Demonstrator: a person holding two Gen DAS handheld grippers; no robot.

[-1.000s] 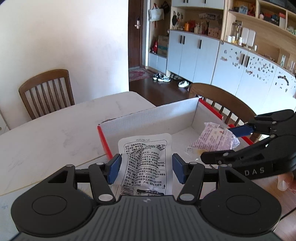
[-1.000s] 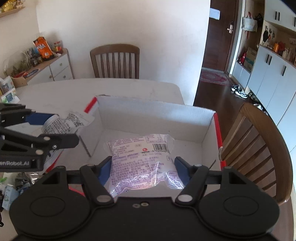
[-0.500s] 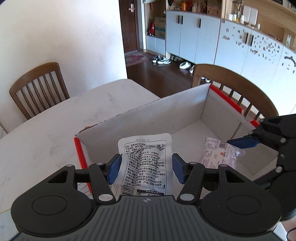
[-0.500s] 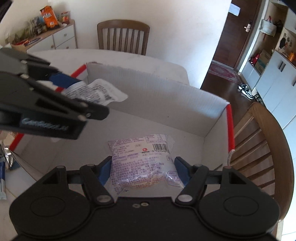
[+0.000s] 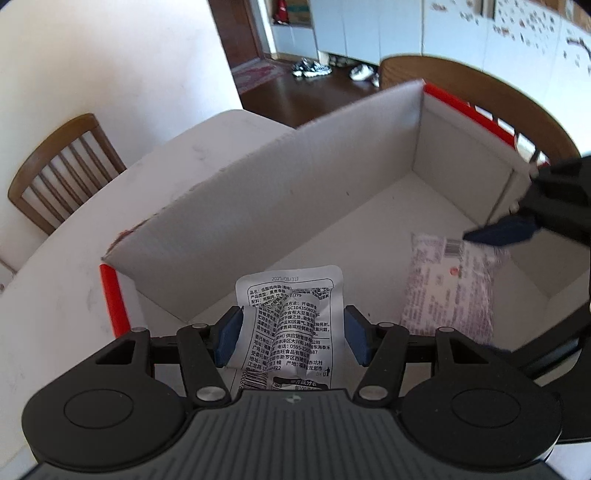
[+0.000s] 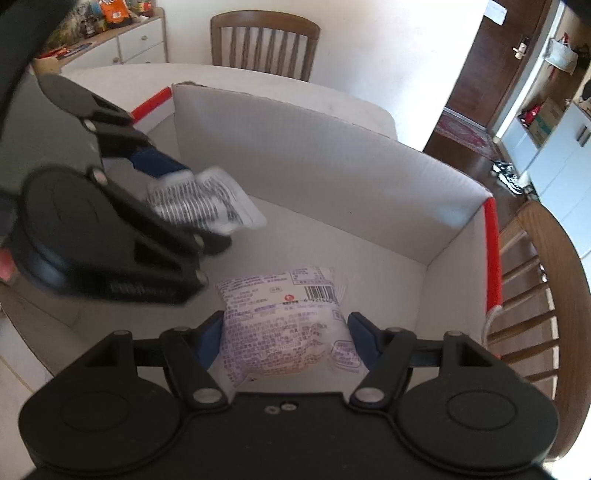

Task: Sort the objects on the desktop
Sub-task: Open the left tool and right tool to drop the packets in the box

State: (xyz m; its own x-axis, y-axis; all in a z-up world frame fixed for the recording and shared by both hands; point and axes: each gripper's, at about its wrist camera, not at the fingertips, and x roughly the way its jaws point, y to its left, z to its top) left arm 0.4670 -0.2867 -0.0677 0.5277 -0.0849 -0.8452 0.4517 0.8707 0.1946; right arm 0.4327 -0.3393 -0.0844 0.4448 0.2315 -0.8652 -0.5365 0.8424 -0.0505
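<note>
A white cardboard box (image 5: 280,192) with red edges stands open on the table; it also shows in the right wrist view (image 6: 332,155). My left gripper (image 5: 291,336) is shut on a silver snack packet (image 5: 291,317) with black print, held inside the box near its left wall. In the right wrist view that packet (image 6: 203,203) hangs above the box floor. My right gripper (image 6: 284,336) is shut on a white packet with purple print (image 6: 284,310), low over the box floor. This packet shows in the left wrist view (image 5: 450,288) at the right.
The box sits on a white marble table (image 5: 55,295). Wooden chairs stand at the far side (image 6: 264,40), at the left (image 5: 62,166) and right behind the box (image 6: 535,295). A sideboard with snacks (image 6: 122,33) stands at the far wall.
Both grippers have moved forward and down into the box with their packets. The left gripper has crossed over the box's left wall.
</note>
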